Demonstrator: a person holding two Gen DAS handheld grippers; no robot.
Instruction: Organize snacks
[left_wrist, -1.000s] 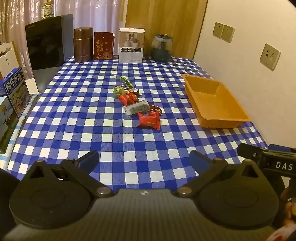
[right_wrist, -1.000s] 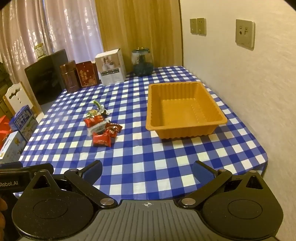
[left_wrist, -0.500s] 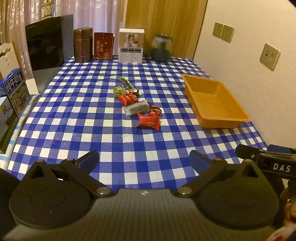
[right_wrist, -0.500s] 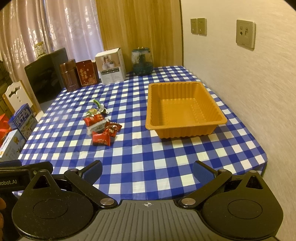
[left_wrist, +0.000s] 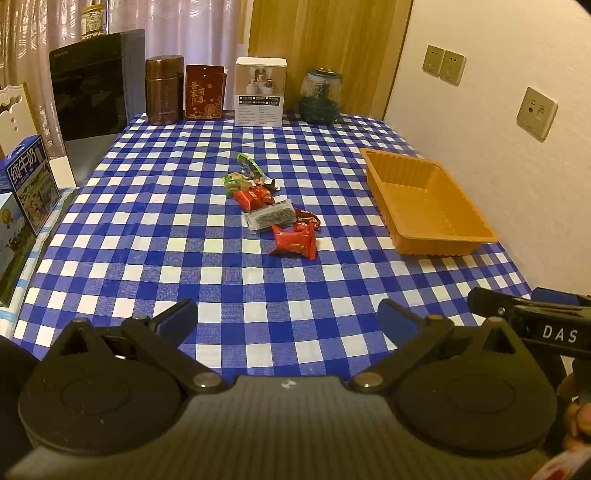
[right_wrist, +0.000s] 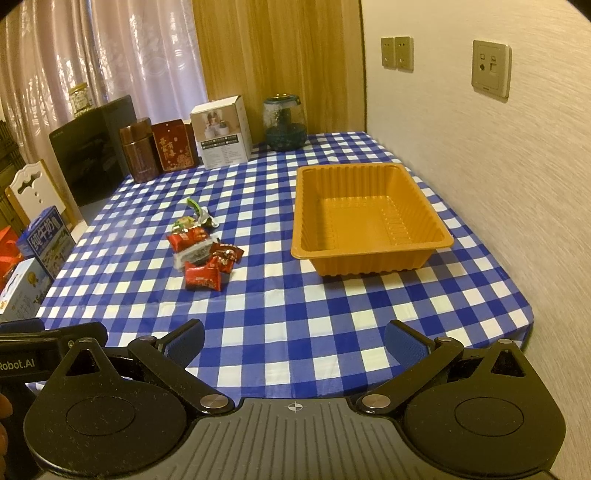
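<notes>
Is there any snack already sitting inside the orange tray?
No, the orange tray shows only its bare ribbed floor, and the snack wrappers all lie on the checked tablecloth beside it.

The right gripper (right_wrist: 293, 339) hangs above the near edge of the checked tablecloth (right_wrist: 332, 317), its blue-padded fingers (right_wrist: 184, 341) spread wide with nothing between them. Ahead and to the right sits an orange tray (right_wrist: 373, 258), nothing inside it, close to the wall. Left of the tray, well apart from it, lies a loose cluster of snacks (right_wrist: 203, 247): red wrappers nearest (one larger red packet (right_wrist: 203, 277) at the front), a pale packet (right_wrist: 194, 253) among them, green wrappers (right_wrist: 194, 205) farthest. Part of the left gripper (right_wrist: 48, 349) shows at the lower left edge.
</notes>
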